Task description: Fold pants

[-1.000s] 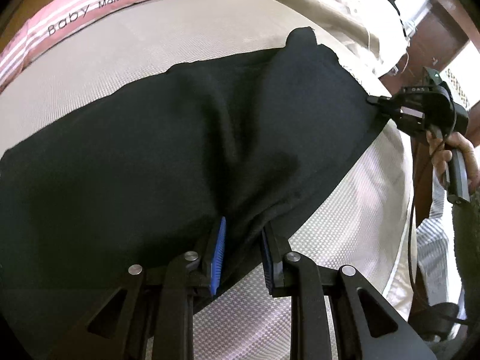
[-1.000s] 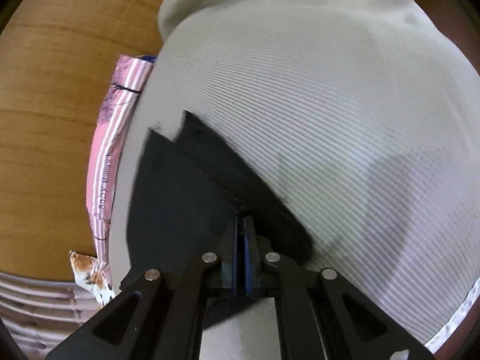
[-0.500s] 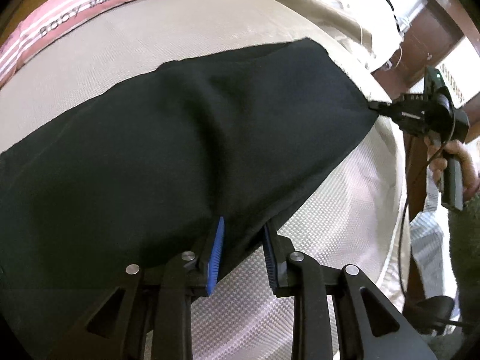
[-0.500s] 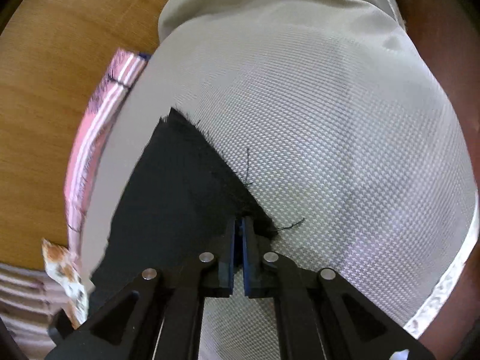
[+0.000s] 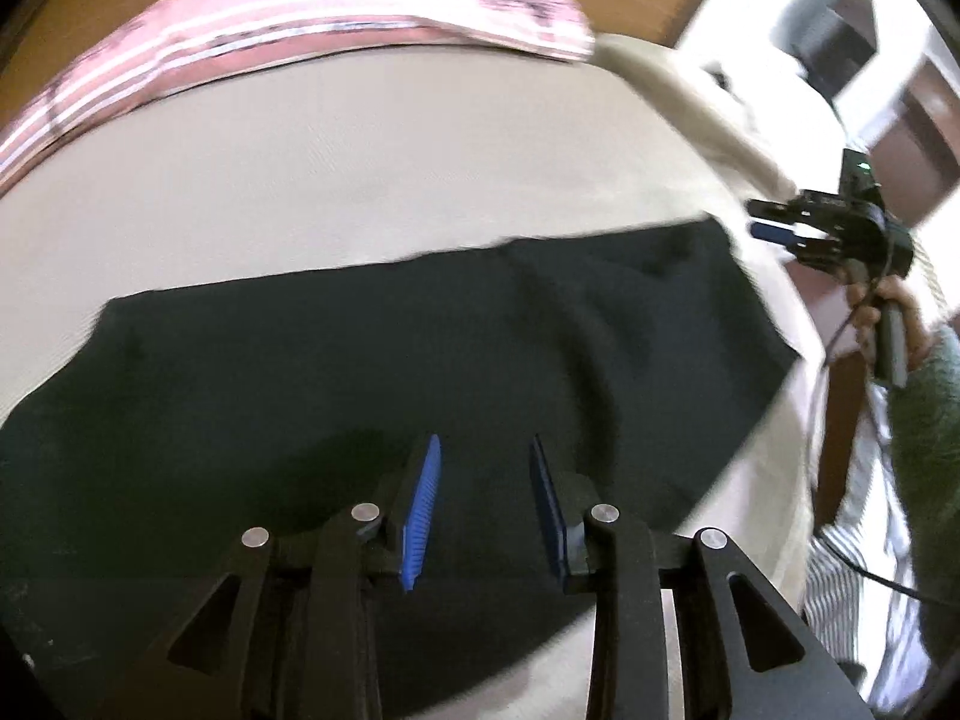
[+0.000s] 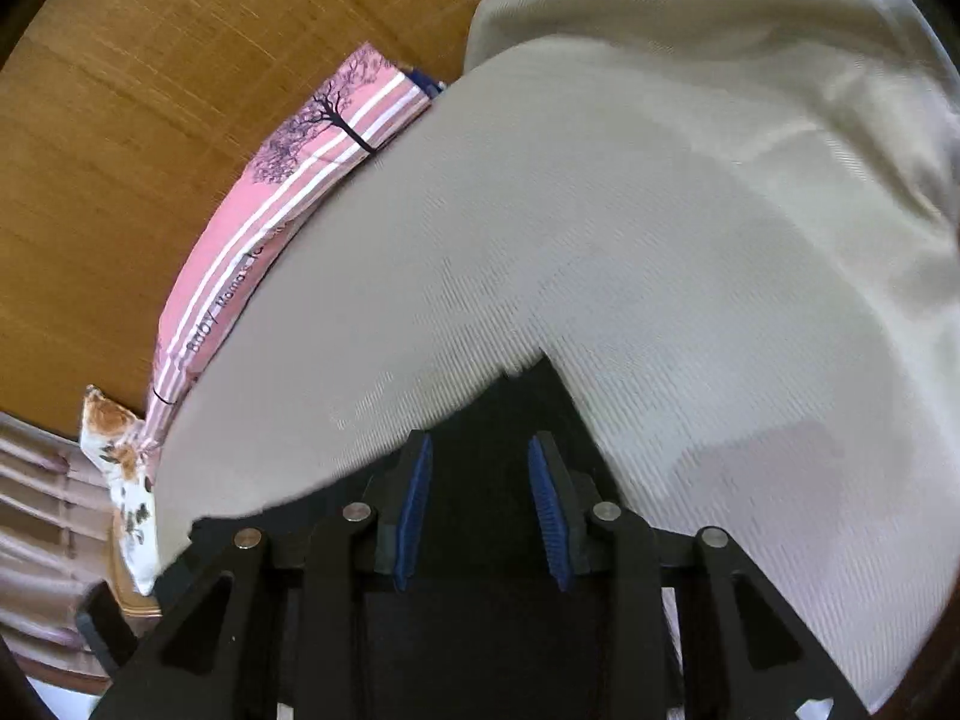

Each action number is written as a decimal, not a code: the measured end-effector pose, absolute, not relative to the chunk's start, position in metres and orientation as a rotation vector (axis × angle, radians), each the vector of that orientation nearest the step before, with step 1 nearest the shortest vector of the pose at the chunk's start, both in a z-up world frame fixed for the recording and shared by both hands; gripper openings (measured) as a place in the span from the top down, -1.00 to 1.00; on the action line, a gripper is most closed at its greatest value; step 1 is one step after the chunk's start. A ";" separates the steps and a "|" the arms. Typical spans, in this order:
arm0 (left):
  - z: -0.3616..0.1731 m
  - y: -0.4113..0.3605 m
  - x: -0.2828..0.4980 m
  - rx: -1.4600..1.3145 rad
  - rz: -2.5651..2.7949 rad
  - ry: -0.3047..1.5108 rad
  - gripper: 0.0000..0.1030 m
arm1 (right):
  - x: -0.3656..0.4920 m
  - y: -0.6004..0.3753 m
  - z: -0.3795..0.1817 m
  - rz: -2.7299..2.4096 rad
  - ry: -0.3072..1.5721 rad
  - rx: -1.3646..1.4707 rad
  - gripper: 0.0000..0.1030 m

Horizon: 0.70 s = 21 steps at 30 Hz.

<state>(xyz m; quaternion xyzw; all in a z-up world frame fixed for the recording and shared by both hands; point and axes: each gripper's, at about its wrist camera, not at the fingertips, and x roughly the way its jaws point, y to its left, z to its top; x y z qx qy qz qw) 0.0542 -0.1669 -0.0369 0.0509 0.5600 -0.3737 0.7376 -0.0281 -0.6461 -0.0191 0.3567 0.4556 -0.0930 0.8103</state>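
Note:
Black pants (image 5: 420,372) lie spread flat across the beige bed cover (image 5: 360,168). My left gripper (image 5: 485,450) hovers over their near edge with its jaws opening. The blue pads (image 5: 423,504) stand apart and no cloth is pinched between them. In the right wrist view a pointed corner of the pants (image 6: 528,402) lies on the cover below my right gripper (image 6: 480,444). Its jaws are opening too, and its pads (image 6: 549,510) are clear of the fabric. From the left wrist view the right gripper (image 5: 757,221) hangs just off the pants' far right corner.
A pink striped cushion (image 5: 300,30) (image 6: 288,180) lies along the bed's far side against a wooden board (image 6: 150,90). A floral cloth (image 6: 120,462) sits at one corner. A person's hand and green sleeve (image 5: 924,420) are beyond the bed's right edge.
Both grippers have let go of the pants and drawn back from them. The bunched fold at the left gripper has gone and the cloth lies flatter. The right gripper has come off the corner.

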 end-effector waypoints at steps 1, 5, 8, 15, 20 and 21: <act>-0.041 -0.164 0.059 0.102 -0.794 1.235 0.37 | -0.015 -0.650 -0.023 -0.187 0.995 0.756 0.38; -0.056 -0.153 0.073 0.081 -0.713 1.254 0.37 | 0.013 -0.659 -0.039 -0.184 1.077 0.702 0.38; -0.064 -0.150 0.077 0.087 -0.681 1.263 0.37 | 0.019 -0.663 -0.050 -0.165 1.102 0.706 0.41; -0.073 -0.152 0.076 0.093 -0.646 1.271 0.37 | 0.023 -0.666 -0.062 -0.065 1.132 0.717 0.70; -0.071 -0.156 0.078 0.098 -0.637 1.269 0.37 | 0.013 -0.662 -0.053 -0.044 1.058 0.706 0.91; -0.071 -0.156 0.079 0.094 -0.633 1.268 0.37 | 0.008 -0.660 -0.045 -0.060 1.025 0.686 0.92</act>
